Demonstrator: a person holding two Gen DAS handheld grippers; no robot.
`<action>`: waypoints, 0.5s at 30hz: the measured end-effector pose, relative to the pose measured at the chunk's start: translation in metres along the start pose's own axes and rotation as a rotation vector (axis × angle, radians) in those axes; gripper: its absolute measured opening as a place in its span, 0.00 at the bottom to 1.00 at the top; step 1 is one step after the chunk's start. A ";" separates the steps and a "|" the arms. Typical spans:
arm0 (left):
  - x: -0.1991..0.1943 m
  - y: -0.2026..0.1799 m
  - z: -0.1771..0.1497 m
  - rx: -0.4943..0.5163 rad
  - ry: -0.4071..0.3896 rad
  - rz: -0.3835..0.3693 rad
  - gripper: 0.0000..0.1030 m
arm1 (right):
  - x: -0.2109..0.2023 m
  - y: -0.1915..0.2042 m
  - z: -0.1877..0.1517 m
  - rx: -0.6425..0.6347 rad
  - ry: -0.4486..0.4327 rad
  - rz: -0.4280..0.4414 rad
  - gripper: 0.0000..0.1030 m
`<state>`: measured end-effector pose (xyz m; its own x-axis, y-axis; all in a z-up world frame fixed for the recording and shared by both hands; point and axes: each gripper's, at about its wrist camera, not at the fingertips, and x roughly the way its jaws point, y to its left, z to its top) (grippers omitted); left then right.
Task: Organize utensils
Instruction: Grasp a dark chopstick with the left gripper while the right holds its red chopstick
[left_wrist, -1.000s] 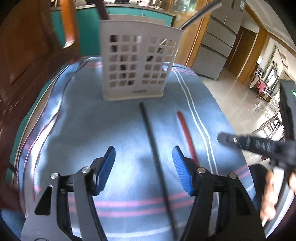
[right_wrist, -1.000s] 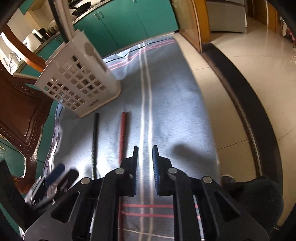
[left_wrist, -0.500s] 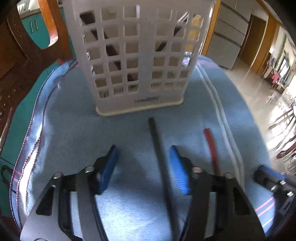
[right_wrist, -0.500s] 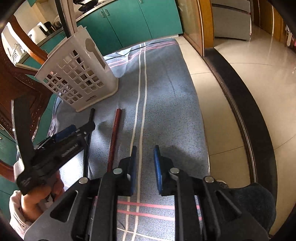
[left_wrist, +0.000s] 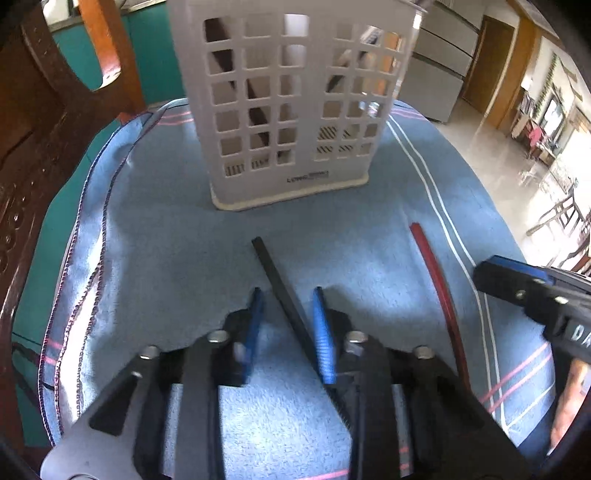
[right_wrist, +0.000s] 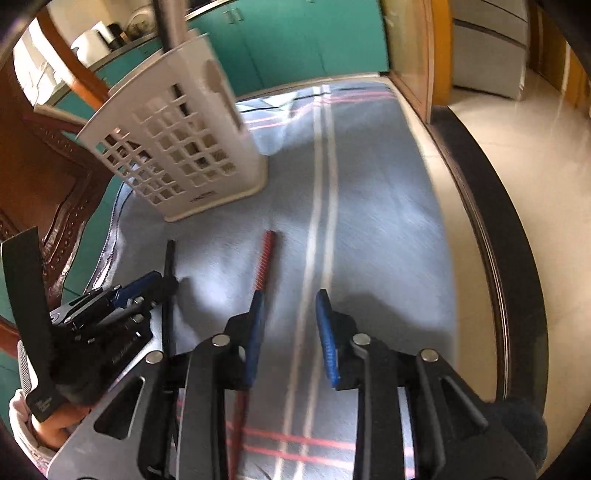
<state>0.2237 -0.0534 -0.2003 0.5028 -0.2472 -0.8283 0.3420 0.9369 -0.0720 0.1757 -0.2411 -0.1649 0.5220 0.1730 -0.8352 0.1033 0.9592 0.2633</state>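
A black chopstick (left_wrist: 280, 284) lies on the blue cloth and runs between the jaws of my left gripper (left_wrist: 288, 317), which is partly closed around it with gaps on both sides. A red chopstick (left_wrist: 436, 280) lies to its right. In the right wrist view the red chopstick (right_wrist: 264, 262) passes under the left finger of my right gripper (right_wrist: 290, 321), which is open and empty. The white lattice utensil basket (left_wrist: 295, 103) stands behind, with utensils in it. It also shows in the right wrist view (right_wrist: 177, 147), as do the black chopstick (right_wrist: 170, 280) and the left gripper (right_wrist: 147, 291).
A carved wooden chair (left_wrist: 44, 122) stands at the left. The blue striped cloth (left_wrist: 166, 240) covers the table; its right edge (right_wrist: 461, 221) drops to a tiled floor. Teal cabinets (right_wrist: 295, 40) are behind.
My left gripper's jaws have narrowed around the black chopstick. My right gripper has opened from nearly shut and moved forward beside the red chopstick.
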 end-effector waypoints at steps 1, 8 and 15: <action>0.002 0.002 0.002 -0.015 0.007 -0.003 0.40 | 0.004 0.006 0.004 -0.021 0.004 -0.004 0.29; 0.007 0.006 0.010 -0.026 0.017 0.000 0.36 | 0.042 0.025 0.021 -0.092 0.077 -0.081 0.29; 0.009 0.017 0.014 0.015 0.018 -0.051 0.13 | 0.042 0.024 0.020 -0.135 0.042 -0.131 0.14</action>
<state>0.2448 -0.0428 -0.2010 0.4697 -0.2903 -0.8337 0.3786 0.9194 -0.1068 0.2167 -0.2155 -0.1842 0.4753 0.0514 -0.8783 0.0519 0.9949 0.0863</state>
